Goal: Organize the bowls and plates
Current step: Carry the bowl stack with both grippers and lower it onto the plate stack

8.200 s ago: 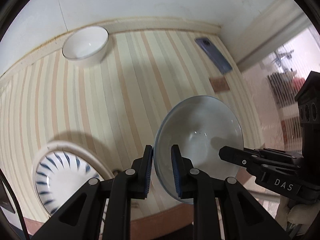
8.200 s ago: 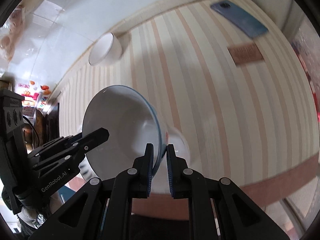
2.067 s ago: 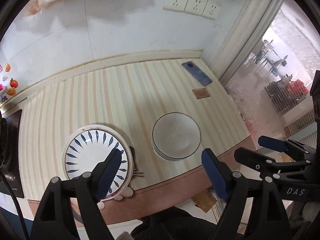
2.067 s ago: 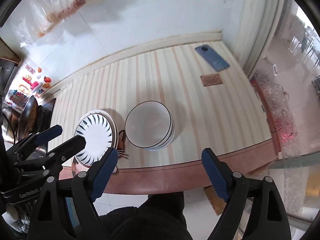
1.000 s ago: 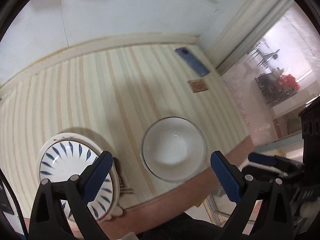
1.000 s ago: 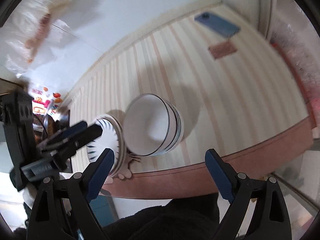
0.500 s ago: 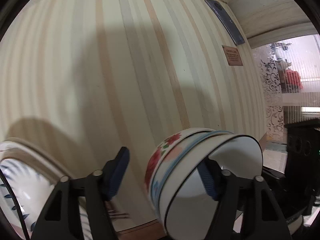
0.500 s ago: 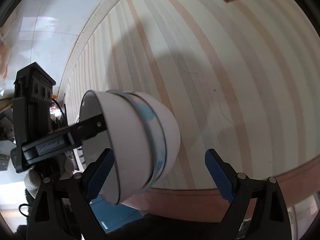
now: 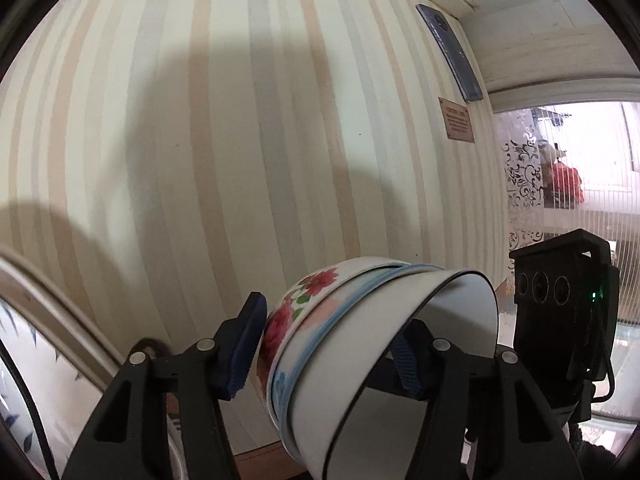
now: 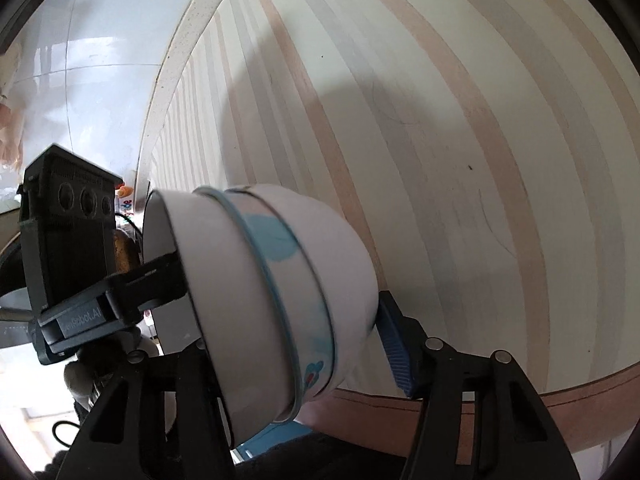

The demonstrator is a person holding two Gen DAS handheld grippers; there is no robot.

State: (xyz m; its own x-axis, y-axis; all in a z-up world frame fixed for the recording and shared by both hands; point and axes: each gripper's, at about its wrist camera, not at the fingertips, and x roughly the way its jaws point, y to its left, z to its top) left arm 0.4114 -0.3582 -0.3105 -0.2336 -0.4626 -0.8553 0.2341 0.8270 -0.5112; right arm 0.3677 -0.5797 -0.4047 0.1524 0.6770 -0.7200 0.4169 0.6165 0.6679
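Three bowls nested one inside the other, making one bowl stack [image 9: 304, 360]. Tipped on its side, close to the front edge of the striped table [image 9: 240, 120]. Hard to tell if resting on the table or lifted just off it. Flower bowl outermost, blue-trimmed bowl in the middle, white bowl with a dark rim innermost. Nested like that to save room and to move all three in one go.

Left gripper [image 9: 328, 332] spread wide and squeezing the stack. One blue pad [image 9: 246, 344] pressed flat on the flower bowl's round bottom, the other tucked in at the open mouth. Gripped bottom to mouth, probably to keep the bowls pushed together and stop any sliding out.

Right gripper [image 10: 292, 320] also around the stack, seen from its own camera. One blue pad [image 10: 394, 344] right against the round bottom, the other finger hidden behind the bowls. So, no way to say if squeezing or only cradling. Two grippers on one load, most likely for a smooth, heavy, slippery thing.

Blue-leaf plate [image 9: 60, 304] at the table's front left, just beside the stack. Plates in one pile, bowls in another. Phone [image 9: 448, 48] and small brown card [image 9: 458, 120] far off at the table's back right, well out of the way.
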